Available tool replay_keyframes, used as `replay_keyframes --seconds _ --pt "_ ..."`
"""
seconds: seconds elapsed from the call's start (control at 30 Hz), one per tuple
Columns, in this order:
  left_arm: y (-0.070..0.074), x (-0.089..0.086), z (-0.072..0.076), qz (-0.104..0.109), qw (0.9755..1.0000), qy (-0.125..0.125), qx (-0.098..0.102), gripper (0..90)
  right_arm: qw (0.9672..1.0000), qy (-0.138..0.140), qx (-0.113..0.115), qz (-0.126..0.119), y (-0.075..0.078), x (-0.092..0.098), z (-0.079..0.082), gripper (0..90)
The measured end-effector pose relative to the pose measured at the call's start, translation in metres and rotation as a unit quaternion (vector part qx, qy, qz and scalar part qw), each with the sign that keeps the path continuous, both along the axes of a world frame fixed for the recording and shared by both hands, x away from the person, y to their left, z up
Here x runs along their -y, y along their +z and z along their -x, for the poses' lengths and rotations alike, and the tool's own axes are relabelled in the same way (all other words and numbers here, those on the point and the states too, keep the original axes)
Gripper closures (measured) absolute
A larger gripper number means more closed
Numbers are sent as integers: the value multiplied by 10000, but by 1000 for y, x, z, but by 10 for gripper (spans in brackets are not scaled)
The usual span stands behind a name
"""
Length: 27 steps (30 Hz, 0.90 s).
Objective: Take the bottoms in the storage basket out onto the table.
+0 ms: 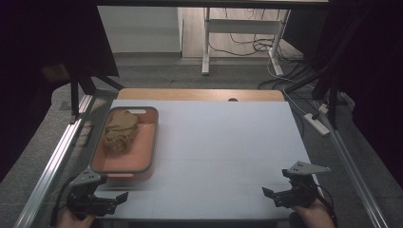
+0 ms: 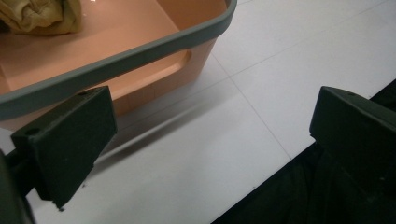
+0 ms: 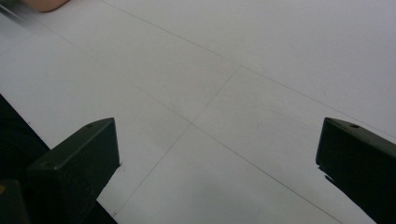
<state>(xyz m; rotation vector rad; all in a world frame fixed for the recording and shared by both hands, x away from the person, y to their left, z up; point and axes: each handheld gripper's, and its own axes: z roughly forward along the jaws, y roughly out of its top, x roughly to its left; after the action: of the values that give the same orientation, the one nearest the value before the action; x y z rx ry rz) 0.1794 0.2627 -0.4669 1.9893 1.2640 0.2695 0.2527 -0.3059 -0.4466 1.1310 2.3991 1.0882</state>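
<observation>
An orange plastic bin with a grey rim stands on the left of the white table, and a crumpled tan cloth lies in its far end. My left gripper hovers at the front left corner, just below the bin's near wall, with its jaws wide apart and nothing between them. In the left gripper view the bin's near corner and the cloth show beyond the gripper. My right gripper hangs over the front right of the table, open and empty.
The white table top stretches between the two grippers, with a wooden strip along its far edge. Metal frame rails run down both sides. A desk frame and loose cables are on the floor beyond.
</observation>
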Motion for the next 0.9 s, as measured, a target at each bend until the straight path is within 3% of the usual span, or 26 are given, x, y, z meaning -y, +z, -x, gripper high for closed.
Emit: replay_keyframes --seconds 0.4,0.67,0.9 --pt "11 -1 -4 163 9992 -81 342 0 10000 -43 -71 -45 0 1 -1 0" --pt "15 2 -9 23 9989 -147 446 0 9999 -66 -68 -43 0 1 -1 0" --pt "16 3 -17 124 9970 -478 589 0 9999 -102 -49 -22 0 1 -1 0"
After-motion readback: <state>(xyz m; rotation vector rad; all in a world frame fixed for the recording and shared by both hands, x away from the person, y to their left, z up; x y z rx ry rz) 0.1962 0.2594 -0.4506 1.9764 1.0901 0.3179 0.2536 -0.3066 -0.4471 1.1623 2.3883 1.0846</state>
